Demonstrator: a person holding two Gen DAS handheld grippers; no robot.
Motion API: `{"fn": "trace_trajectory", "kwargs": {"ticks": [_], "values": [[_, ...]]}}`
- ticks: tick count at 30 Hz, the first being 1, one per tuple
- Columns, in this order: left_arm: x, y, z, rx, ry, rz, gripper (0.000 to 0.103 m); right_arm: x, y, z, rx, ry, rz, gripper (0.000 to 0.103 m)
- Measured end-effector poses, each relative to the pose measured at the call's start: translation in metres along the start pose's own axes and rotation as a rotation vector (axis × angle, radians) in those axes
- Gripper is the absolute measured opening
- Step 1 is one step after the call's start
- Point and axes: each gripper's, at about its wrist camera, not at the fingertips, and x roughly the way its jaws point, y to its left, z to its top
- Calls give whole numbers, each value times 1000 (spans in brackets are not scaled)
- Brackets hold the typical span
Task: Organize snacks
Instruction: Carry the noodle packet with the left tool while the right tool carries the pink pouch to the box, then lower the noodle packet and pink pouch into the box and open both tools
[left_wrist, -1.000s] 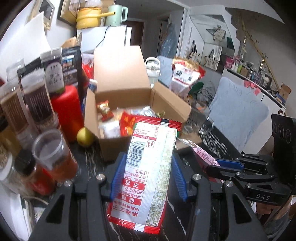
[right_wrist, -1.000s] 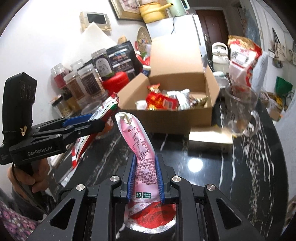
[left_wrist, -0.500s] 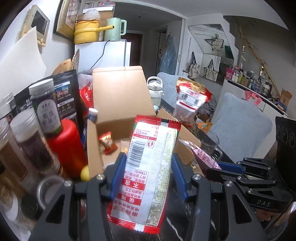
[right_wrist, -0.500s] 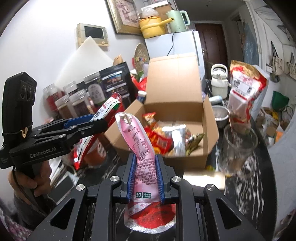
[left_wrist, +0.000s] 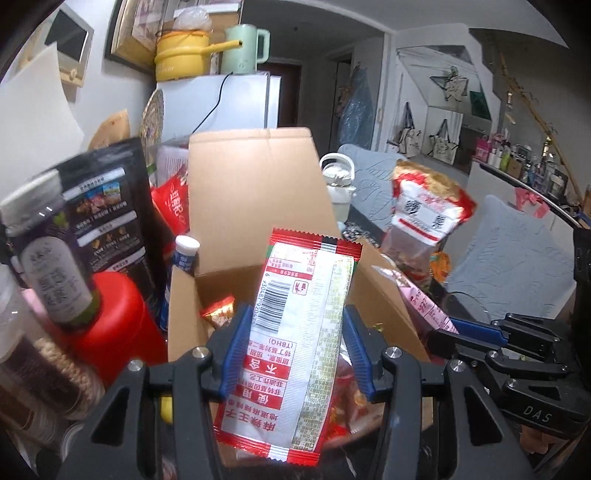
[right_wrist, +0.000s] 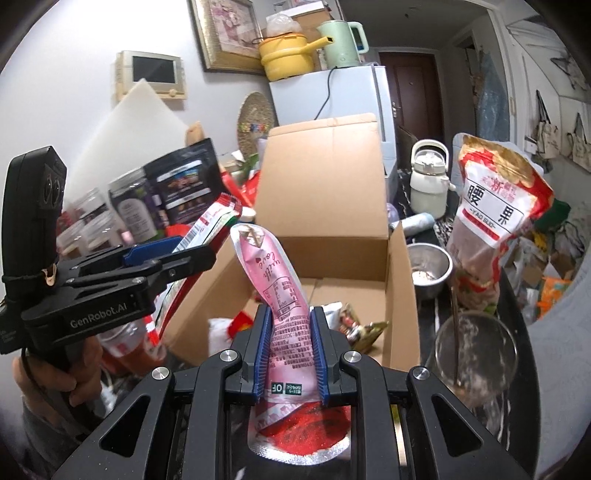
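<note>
Right wrist: glossy pink pouch (right_wrist: 286, 314), corrugated carton (right_wrist: 325, 206)

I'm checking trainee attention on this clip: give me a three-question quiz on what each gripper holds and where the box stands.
1. True or false: the left gripper is shut on a red-and-white packet.
2. What does the right gripper hold? A) pink pouch B) steel bowl C) glass jar
3. Fill in: the cardboard box has its lid flap standing ____.

Key: 1 true; 2 A, the pink pouch; 3 open.
</note>
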Motion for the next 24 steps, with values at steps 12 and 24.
{"fn": "trace_trajectory", "kwargs": {"ticks": [12,24], "values": [[63,11,-16,-4,128,84,49,65,-18,3,12,81,3,22],[87,17,-35,-9,253,166,50,89,-17,-12,-7,148,-18,28]]}}
